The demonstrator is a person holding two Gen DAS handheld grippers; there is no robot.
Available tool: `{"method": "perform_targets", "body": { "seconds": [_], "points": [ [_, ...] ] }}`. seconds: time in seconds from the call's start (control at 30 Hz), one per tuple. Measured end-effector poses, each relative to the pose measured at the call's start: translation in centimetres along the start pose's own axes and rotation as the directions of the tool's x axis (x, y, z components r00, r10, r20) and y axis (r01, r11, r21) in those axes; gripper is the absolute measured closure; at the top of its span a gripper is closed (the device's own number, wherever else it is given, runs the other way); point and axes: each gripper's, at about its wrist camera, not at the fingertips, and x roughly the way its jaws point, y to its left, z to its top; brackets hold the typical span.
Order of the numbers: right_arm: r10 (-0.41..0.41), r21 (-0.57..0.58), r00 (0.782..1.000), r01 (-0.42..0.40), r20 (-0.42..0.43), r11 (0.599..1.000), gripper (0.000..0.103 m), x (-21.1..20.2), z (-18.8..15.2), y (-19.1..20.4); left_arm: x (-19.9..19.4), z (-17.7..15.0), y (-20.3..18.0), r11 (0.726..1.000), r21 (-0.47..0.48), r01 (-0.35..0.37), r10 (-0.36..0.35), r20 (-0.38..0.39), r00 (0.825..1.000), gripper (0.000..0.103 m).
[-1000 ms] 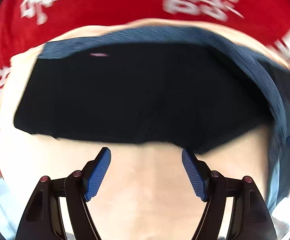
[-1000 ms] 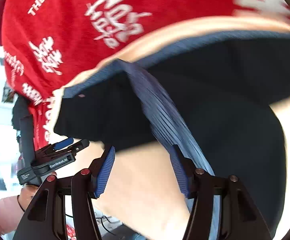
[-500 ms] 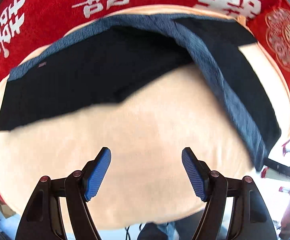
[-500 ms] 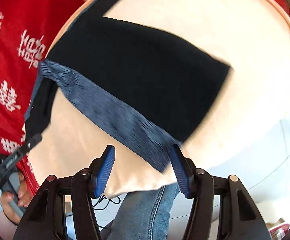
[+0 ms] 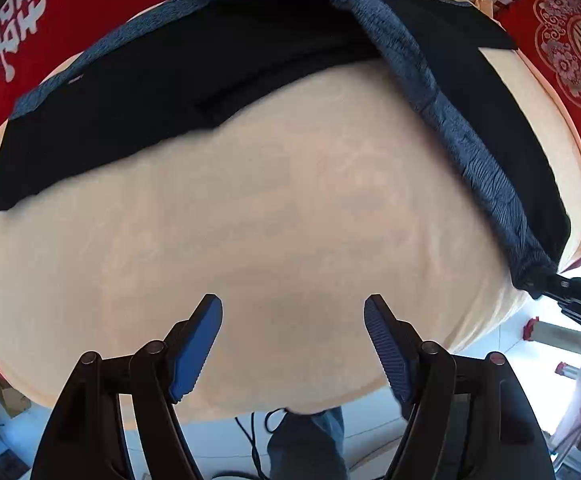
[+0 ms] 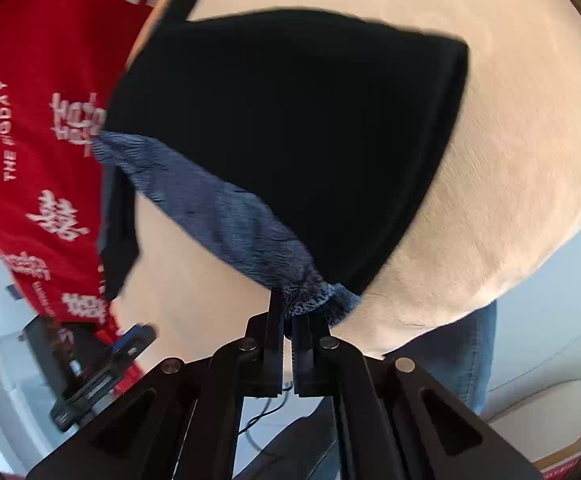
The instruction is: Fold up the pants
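Our right claw [image 6: 288, 320] is clenched on the blue waistband [image 6: 226, 220] corner of the black pants [image 6: 290, 128], which lie across the peach-covered counter [image 5: 274, 208]. Our left claw [image 5: 293, 344] hangs released over bare cover. We should lift gently, keeping the band taut.

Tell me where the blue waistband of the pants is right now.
The blue waistband runs diagonally across the cream cushion, its near end pinched in the right tongs at the cushion's edge; the left-wrist view shows it at right.
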Motion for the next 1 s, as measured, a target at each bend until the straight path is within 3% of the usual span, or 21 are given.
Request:
{"method": "perform_targets", "body": {
  "seconds": [0.07,0.23,0.4,0.5,0.57,0.6,0.63,0.67,0.7,0.8,0.9,0.97,1.0],
  "points": [
    [0.039,-0.065,0.999,-0.038,0.015,0.997,0.100,-2.3,2.1,2.4,-0.4,1.7,-1.1,1.000,-0.019,0.006,-0.006,0.022,1.000,0.028],
    [0.076,-0.260,0.994,-0.054,0.075,0.964,0.100,-8.3,12.5,9.4,-1.1,6.9,-3.6,0.998,-0.061,-0.008,0.012,0.060,0.998,0.028],
    [0.010,-0.448,0.991,0.052,0.135,0.893,0.100,-10.6,25.2,15.4,-1.5,12.7,-3.9,0.989,-0.141,-0.034,0.049,0.107,0.993,0.028],
    [-0.024,-0.484,0.983,0.112,0.184,0.868,0.099,-10.1,31.8,17.7,-0.9,15.9,-2.9,0.977,-0.203,-0.058,0.087,0.134,0.987,0.028],
    [-0.091,-0.498,0.966,0.203,0.241,0.843,0.096,-9.2,35.1,19.2,-0.2,17.5,-2.8,0.966,-0.247,-0.073,0.111,0.145,0.983,0.028],
    [-0.160,-0.490,0.950,0.277,0.268,0.827,0.089,-8.3,36.9,19.4,0.2,18.1,-2.7,0.962,-0.261,-0.080,0.122,0.146,0.982,0.028],
    [-0.212,-0.485,0.939,0.324,0.272,0.812,0.059,-7.5,38.2,19.6,0.5,18.7,-2.6,0.958,-0.273,-0.088,0.132,0.144,0.981,0.028],
    [-0.251,-0.481,0.929,0.357,0.272,0.801,0.039,-6.8,39.1,19.9,0.8,19.5,-2.5,0.955,-0.283,-0.094,0.139,0.144,0.980,0.028],
    [-0.250,-0.483,0.925,0.365,0.288,0.796,0.013,-6.9,39.3,20.1,0.9,19.8,-2.4,0.953,-0.286,-0.099,0.146,0.147,0.978,0.028],
    [-0.183,-0.530,0.936,0.323,0.299,0.784,0.012,-8.4,37.3,20.4,1.1,21.4,-2.1,0.948,-0.286,-0.141,0.193,0.162,0.968,0.028],
    [-0.206,-0.517,0.941,0.321,0.268,0.793,0.014,-7.9,34.4,17.9,1.7,22.7,-0.7,0.933,-0.320,-0.164,0.223,0.157,0.962,0.028],
    [-0.267,-0.453,0.939,0.339,0.218,0.824,0.021,-6.4,32.9,14.2,2.5,23.4,0.5,0.920,-0.357,-0.160,0.224,0.144,0.964,0.028],
    [-0.299,-0.401,0.935,0.352,0.190,0.846,0.034,-5.5,32.7,12.1,3.1,23.8,0.9,0.916,-0.366,-0.162,0.224,0.134,0.965,0.028]
  ]
}}
